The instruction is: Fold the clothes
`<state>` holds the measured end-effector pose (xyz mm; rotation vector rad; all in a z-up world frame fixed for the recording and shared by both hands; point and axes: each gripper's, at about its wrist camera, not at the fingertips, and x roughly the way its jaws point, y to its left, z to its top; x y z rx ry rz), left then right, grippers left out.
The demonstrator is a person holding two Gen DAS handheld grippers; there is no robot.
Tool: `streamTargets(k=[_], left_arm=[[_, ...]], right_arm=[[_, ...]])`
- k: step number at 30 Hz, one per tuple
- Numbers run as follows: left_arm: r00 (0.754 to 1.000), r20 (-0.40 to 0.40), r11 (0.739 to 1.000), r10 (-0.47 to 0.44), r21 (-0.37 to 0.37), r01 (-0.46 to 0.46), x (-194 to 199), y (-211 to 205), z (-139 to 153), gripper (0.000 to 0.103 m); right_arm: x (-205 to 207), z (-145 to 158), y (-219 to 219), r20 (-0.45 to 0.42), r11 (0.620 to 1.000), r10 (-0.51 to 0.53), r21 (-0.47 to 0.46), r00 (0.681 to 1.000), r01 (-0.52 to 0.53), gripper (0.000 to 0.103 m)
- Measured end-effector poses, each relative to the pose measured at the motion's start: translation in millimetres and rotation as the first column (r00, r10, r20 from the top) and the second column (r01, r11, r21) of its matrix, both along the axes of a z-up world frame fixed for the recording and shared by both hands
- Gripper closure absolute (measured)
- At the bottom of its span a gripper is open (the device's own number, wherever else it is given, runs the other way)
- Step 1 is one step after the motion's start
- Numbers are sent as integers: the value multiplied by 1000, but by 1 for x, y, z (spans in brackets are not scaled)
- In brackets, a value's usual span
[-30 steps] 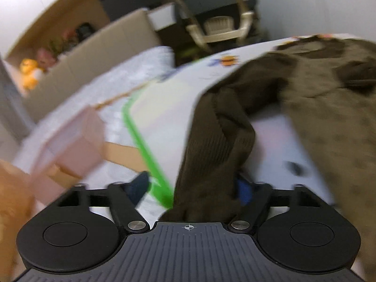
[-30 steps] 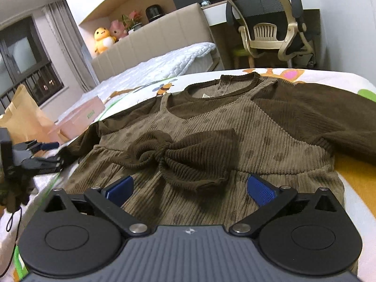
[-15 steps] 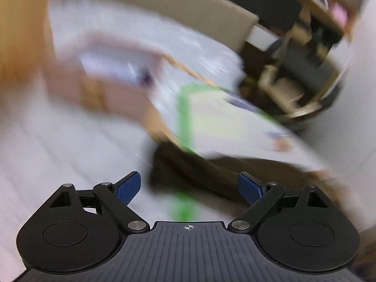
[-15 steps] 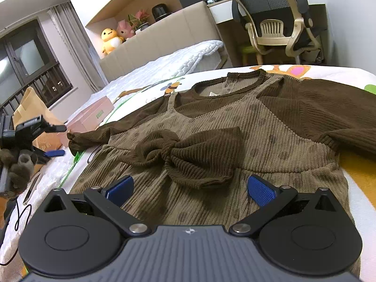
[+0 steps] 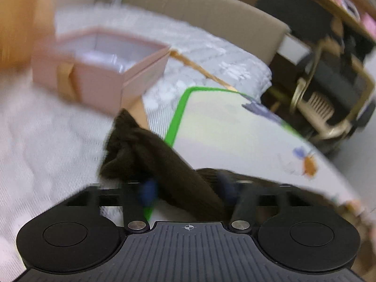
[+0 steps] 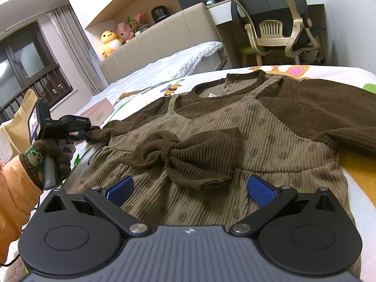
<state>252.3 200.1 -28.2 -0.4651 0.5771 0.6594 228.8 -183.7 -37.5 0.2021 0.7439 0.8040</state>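
- The brown dress [image 6: 235,136] lies spread flat, front up, on the printed mat [image 6: 359,178] over the bed; no fold is made yet.
- The left tool [image 5: 185,188] is closing its jaws around the dark sleeve [image 5: 150,150] at the mat's edge.
- The right tool [image 6: 190,188] hovers over the skirt, jaws apart and empty.
- Both sleeves and the body remain to be folded.

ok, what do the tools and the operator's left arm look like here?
Both tools have black linkage arms, round black housings, silver pivot screws and blue textured pads; right tool, left tool blurred. The left hand wears a dark brown fuzzy glove with a patterned green cuff, orange sleeve. A thin black cable trails below.
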Motion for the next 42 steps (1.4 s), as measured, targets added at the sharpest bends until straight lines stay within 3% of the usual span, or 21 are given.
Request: streamTargets(k=[3, 7, 9, 11, 13, 14, 15, 16, 17, 19, 21, 24, 28, 31, 34, 35, 38, 39, 42], left_arm=[[999, -4, 991, -47, 126, 47, 6, -16, 20, 91], [985, 60, 962, -162, 233, 144, 24, -51, 68, 91], [953, 109, 927, -281, 288, 241, 38, -83, 91, 91], [897, 164, 888, -410, 294, 353, 49, -115, 103, 91], [807, 215, 830, -551, 238, 504, 57, -147, 105, 85], [755, 234, 790, -612, 206, 577, 61, -163, 103, 73], [709, 236, 747, -664, 177, 641, 65, -177, 99, 53], [666, 231, 703, -709, 152, 695, 67, -190, 93, 44], [641, 218, 673, -736, 133, 728, 67, -199, 87, 31], [611, 180, 632, -771, 98, 768, 64, -210, 76, 24], [611, 151, 626, -777, 80, 776, 57, -207, 67, 17], [664, 91, 670, -742, 87, 737, 40, -186, 53, 13], [749, -43, 743, -661, 109, 661, 13, -135, 46, 12], [822, -140, 790, -552, 228, 569, -15, -81, 61, 9], [888, -191, 823, -419, 334, 460, -41, -47, 76, 9], [901, -194, 831, -389, 348, 434, -46, -38, 79, 8], [900, -157, 850, -407, 296, 436, -48, -30, 78, 8], [886, -141, 843, -442, 273, 464, -45, -37, 75, 8], [827, -83, 800, -556, 217, 560, -28, -63, 61, 7]], right_arm=[[2, -1, -3, -14, 1000, -3, 24, 1000, 3, 0], [5, -2, -6, -45, 998, -15, 57, 999, 18, 0], [4, -1, -4, -42, 999, -12, 48, 999, 14, 0], [3, 0, -2, -36, 999, 9, 35, 999, -8, 0], [3, 0, -2, -36, 999, 21, 38, 999, -20, 0], [3, 0, -3, -37, 999, 21, 43, 999, -20, 0], [3, 0, -4, -40, 999, 20, 48, 999, -19, 0], [4, 0, -5, -43, 998, 20, 55, 999, -17, 0], [4, 0, -5, -44, 998, 18, 60, 999, -15, 0], [5, 0, -6, -45, 998, 13, 68, 999, -10, 0], [5, -1, -8, -47, 997, 9, 76, 999, -5, 0], [3, 7, -9, -8, 998, -33, 54, 999, 34, 0], [-3, 40, -6, 140, 1000, -20, -12, 990, 22, 0], [4, 60, 1, 229, 997, -7, -73, 973, 24, 0], [27, 65, 16, 239, 991, -28, -119, 971, 57, 2], [38, 63, 22, 229, 989, -39, -133, 973, 71, 8], [73, 52, 36, 157, 981, -94, -154, 983, 119, 32], [81, 48, 37, 134, 979, -111, -153, 985, 132, 38], [105, 37, 48, 144, 966, -161, -180, 976, 186, 41]])
